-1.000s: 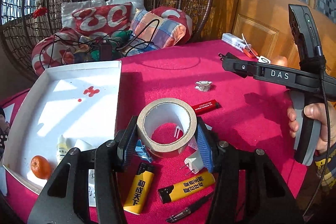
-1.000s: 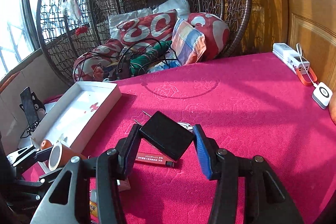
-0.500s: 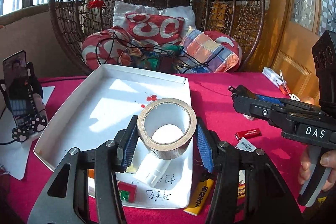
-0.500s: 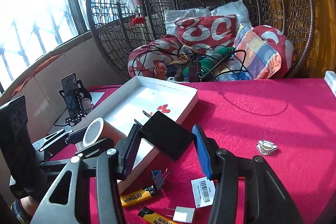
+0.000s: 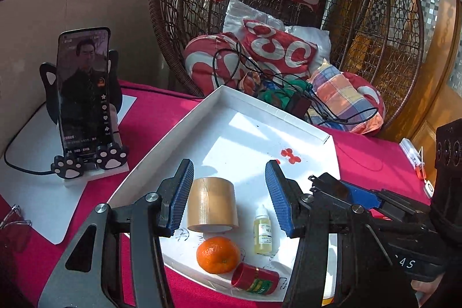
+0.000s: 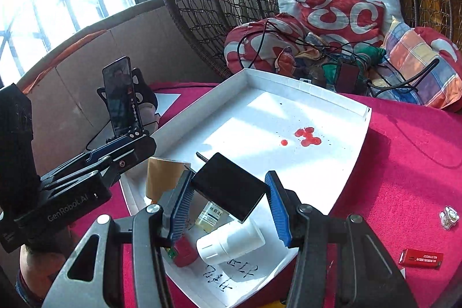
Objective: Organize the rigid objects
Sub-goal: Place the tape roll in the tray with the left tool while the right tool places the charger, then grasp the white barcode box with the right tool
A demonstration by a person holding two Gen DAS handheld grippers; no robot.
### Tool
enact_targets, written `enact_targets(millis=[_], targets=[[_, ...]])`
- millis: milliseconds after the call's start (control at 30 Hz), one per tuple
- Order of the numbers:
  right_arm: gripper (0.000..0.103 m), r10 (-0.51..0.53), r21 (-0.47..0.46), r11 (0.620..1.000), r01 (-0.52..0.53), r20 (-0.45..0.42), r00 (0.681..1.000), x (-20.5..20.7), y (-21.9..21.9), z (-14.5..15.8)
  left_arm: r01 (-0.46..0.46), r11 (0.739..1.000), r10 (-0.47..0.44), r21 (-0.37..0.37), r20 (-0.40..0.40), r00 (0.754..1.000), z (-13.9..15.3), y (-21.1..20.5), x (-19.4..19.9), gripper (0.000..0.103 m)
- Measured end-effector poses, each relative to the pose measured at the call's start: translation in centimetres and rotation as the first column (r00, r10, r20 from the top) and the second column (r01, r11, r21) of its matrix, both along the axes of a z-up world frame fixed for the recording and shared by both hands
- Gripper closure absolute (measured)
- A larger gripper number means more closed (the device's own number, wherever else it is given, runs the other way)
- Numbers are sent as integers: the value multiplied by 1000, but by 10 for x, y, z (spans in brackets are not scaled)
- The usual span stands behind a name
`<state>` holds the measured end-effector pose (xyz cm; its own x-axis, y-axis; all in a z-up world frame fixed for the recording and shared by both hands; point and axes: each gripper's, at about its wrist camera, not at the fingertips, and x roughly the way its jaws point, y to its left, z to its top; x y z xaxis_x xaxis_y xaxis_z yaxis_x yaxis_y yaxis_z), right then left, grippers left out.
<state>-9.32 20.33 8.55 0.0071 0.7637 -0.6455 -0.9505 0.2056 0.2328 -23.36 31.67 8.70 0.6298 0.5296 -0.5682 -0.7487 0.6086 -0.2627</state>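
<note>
My left gripper [image 5: 229,175] hovers over the near part of the white tray [image 5: 271,108], its jaws apart. A brown tape roll [image 5: 212,205] stands on end in the tray by the left pad, with a clear gap to the right pad. In front of it lie an orange [image 5: 218,254], a dropper bottle [image 5: 262,233] and a small red can [image 5: 255,279]. My right gripper [image 6: 229,184] is shut on a black box [image 6: 231,189], held tilted above the tray [image 6: 303,82] over a white bottle [image 6: 231,241]. The left gripper [image 6: 127,152] shows beside the tape roll [image 6: 161,175].
A phone on a paw-shaped stand [image 5: 82,94] stands left of the tray. Behind is a wicker hanging chair [image 5: 179,19] with cushions and cables. On the red cloth to the right lie a red lighter [image 6: 420,257] and a small white trinket [image 6: 449,217].
Both grippers swung left from the cluttered table to above the tray. The tape roll, earlier clamped between the left pads, now stands in the tray. The black box stays in the right gripper.
</note>
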Motion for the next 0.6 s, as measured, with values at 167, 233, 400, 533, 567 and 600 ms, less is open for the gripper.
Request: enact_targets(millis=[167,233,400,533,567,600], targets=[[10,-39,46,998,41,-42,998,11,-16,5,-36,999,37,-12,19,999,4,2,4,9],[6,-49,80,995,51,-29,998,15,-30,13,-49,999,49,0,44,998,6,-4,-2,0],[0,-125,173,978,115,48,991,34,-85,35,28,1000,-29,13,94,995,12,-28,-11,0],[0,-242,193,956,223,85,966,64,-133,37,128,991,-132,46,106,986,14,-57,-10,0],[0,-261,177,954,243,83,962,72,-142,32,165,985,-169,49,100,980,14,-65,-7,0],[0,-269,151,955,256,74,960,79,-149,25,202,978,-207,53,94,974,13,-73,-5,0]])
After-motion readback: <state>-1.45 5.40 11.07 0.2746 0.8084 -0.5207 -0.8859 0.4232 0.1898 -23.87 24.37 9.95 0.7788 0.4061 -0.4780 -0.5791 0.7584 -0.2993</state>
